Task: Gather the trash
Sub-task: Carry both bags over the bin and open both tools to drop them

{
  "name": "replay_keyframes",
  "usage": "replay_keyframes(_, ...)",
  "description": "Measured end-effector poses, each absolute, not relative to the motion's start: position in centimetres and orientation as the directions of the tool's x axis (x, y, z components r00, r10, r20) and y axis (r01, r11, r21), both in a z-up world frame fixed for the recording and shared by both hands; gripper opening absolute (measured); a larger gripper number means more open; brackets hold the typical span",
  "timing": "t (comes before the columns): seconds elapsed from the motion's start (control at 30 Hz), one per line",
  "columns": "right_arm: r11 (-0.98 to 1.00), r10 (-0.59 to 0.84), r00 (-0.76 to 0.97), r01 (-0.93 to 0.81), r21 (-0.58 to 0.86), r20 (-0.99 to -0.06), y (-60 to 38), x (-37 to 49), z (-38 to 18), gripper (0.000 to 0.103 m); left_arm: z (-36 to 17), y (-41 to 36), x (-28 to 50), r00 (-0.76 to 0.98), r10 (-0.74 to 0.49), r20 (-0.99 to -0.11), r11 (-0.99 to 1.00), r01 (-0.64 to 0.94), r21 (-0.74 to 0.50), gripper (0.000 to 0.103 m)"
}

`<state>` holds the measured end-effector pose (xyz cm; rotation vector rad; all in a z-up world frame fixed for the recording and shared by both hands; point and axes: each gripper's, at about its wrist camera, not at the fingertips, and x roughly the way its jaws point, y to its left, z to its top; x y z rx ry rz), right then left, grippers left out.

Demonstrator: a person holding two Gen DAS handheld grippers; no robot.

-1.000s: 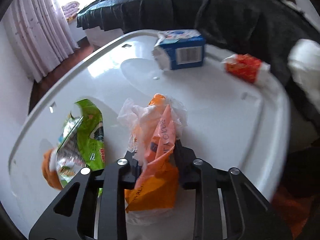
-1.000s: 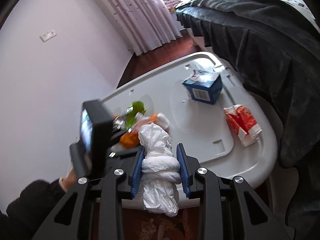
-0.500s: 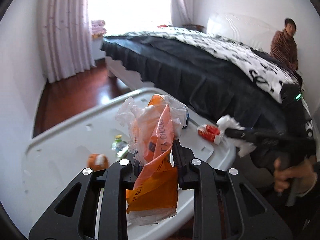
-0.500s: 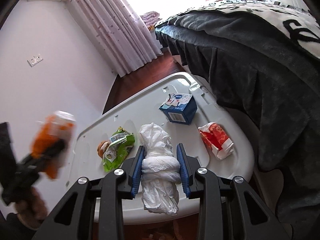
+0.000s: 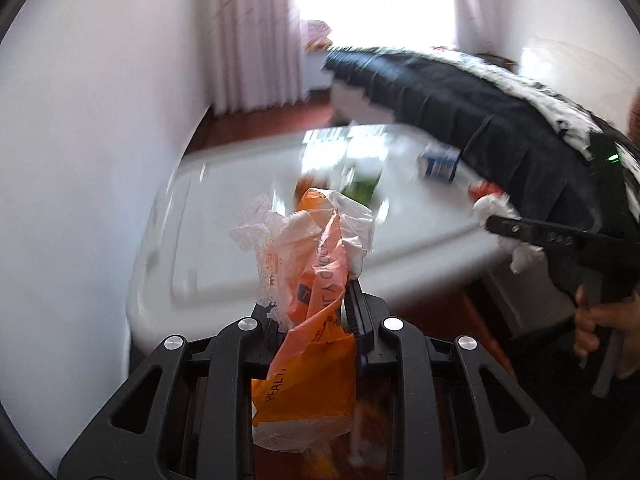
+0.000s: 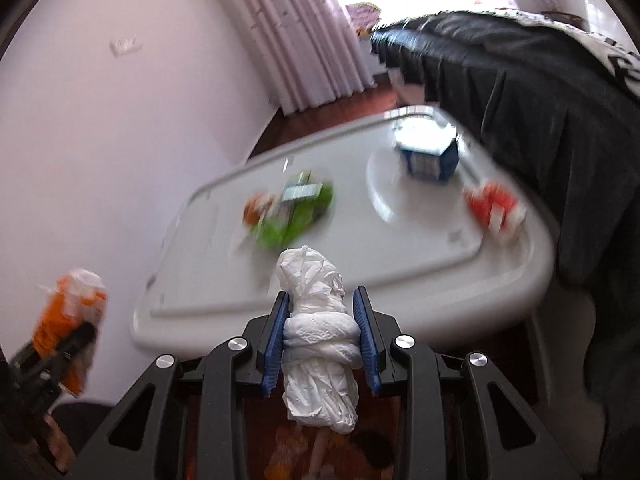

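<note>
I hold two pieces of trash above the floor, clear of the white table [image 6: 400, 264]. My left gripper [image 5: 316, 320] is clamped on an orange plastic wrapper [image 5: 316, 292], crumpled together with clear film. My right gripper [image 6: 320, 332] is clamped on a white tissue wad [image 6: 320, 328], twisted into a thick roll.

Both items look very light and soft. The wrapper is thin, slick film, so I judge it could slide if the squeeze loosens; the jaws pinch it at its bunched waist, which seems the safest place. The tissue wad is compressible and not slippery (its papery creases should give the blue pads some bite), and it is held around its middle band.

The wrapper's long axis runs along the fingers: its crumpled top points forward and up past the fingertips, and its flat orange tail hangs back below the jaws. The tissue wad lies the same way, one rounded end poking forward, the looser end trailing beneath.

Still on the table, blurred, are a green packet [image 6: 296, 210] with something orange touching it, a blue carton [image 6: 428, 156], and a red and white wrapper [image 6: 494, 208] near the edge by the dark bedspread [image 6: 540, 80].
</note>
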<state>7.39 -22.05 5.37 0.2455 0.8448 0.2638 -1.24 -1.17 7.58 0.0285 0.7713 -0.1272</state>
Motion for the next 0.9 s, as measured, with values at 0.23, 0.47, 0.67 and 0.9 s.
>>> replay_keyframes(0.23,0.963,0.269,0.540,-0.167,0.211,-0.798,-17.3,1.8,1.0,0.033,-2.6,0.2,-3.7,0.512,-0.074,-0.856,0.995,-0.023,-0.100,0.024)
replay_keyframes(0.47,0.972,0.220,0.399,-0.167,0.165,-0.890,-14.2,0.3,-5.5,0.033,-8.3,-0.5,-3.4,0.388,-0.030,-0.921,0.999,-0.017,-0.040,0.024)
replay_keyframes(0.67,0.974,0.207,0.362,-0.160,0.158,-0.909,-14.3,0.7,-7.0,0.033,-9.2,-1.4,-3.0,0.366,-0.025,-0.930,1.000,0.005,-0.025,0.024)
replay_keyframes(0.9,0.973,0.213,0.355,-0.156,0.167,-0.910,-14.6,0.7,-7.2,0.033,-9.3,-1.6,-2.6,0.356,-0.026,-0.934,1.000,0.001,-0.028,0.024)
